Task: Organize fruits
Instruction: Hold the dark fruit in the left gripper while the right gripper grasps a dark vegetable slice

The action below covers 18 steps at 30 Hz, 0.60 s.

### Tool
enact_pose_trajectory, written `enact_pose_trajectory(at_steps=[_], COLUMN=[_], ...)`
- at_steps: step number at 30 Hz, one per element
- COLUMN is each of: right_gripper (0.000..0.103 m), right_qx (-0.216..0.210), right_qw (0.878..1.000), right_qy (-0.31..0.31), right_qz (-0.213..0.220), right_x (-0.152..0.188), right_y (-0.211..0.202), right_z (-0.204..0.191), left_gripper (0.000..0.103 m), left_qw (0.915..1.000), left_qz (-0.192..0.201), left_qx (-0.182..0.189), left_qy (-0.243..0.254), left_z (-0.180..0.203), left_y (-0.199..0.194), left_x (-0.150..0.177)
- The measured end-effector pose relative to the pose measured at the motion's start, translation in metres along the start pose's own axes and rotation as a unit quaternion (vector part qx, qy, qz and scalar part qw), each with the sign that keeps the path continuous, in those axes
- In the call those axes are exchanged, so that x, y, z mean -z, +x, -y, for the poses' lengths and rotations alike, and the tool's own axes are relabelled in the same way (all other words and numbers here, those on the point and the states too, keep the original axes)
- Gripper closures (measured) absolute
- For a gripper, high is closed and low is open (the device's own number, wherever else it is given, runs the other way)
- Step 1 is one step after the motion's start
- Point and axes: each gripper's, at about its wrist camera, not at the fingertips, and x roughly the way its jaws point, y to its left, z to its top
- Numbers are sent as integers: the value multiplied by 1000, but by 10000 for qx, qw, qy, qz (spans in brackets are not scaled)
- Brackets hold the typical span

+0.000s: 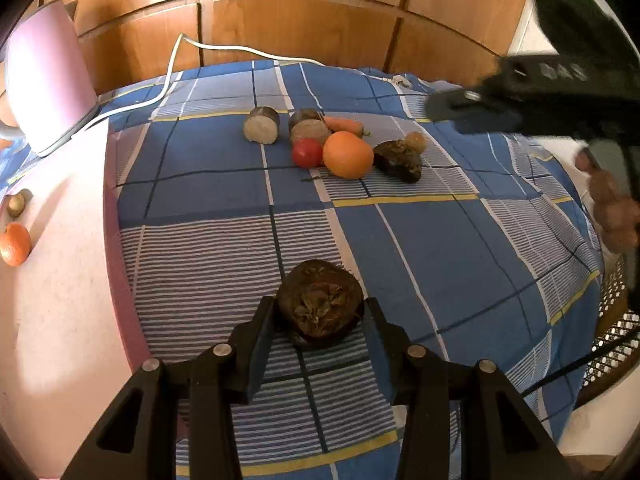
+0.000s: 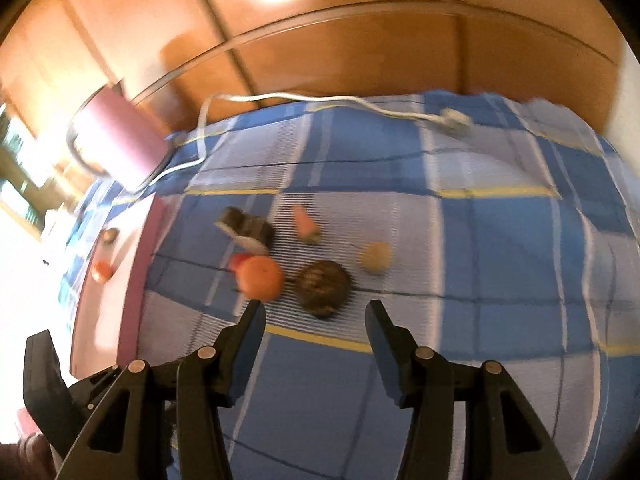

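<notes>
A dark brown round root [image 1: 320, 300] with a rough, fibrous top sits between the fingers of my left gripper [image 1: 319, 314], which is shut on it low over the checked blue cloth [image 1: 440, 248]. Farther back lies a pile: an orange [image 1: 348, 155], a tomato [image 1: 307, 153], a carrot [image 1: 344, 124], two pale cut root pieces [image 1: 262, 125], a second dark root [image 1: 398, 160] and a small tan ball [image 1: 416, 141]. The right wrist view is blurred. My right gripper [image 2: 314, 310] stands open and empty, just short of the orange [image 2: 260, 278] and the second dark root [image 2: 324, 288].
A pink board [image 1: 60, 300] at the left carries another orange [image 1: 15, 244] and a small tan fruit [image 1: 16, 204]. A pink kettle [image 1: 48, 80] with a white cable [image 1: 176, 56] stands at the back left. Wooden cupboard doors [image 1: 304, 20] close the far side. A wicker basket rim [image 1: 612, 328] shows at the right.
</notes>
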Motion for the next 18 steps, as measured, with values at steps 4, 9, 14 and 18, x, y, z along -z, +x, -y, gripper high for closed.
enact_pose_trajectory(at_steps=[4,9,14,18], right_gripper=[50,50,40,40], right_qx=[-95,-50,146,299], right_qw=[9977,9919,9829,9776], right_qy=[-650,-1234,-1727,-1863], right_qz=[-158,-307,-623,-931], right_x=[-16,-40,-61,-66], right_y=[20,47,82,109], right_z=[-28,-52,-69,-73], left_gripper=[59,59,59,59], left_qw=[10000,9999,9998,9997], left_qz=[60,103,150,188], left_qx=[-20,-22,-29,-49], left_qy=[35,86,115,114], left_z=[1,1,1,1], left_y=[0,0,-1,-1], left_x=[1,2,4,5])
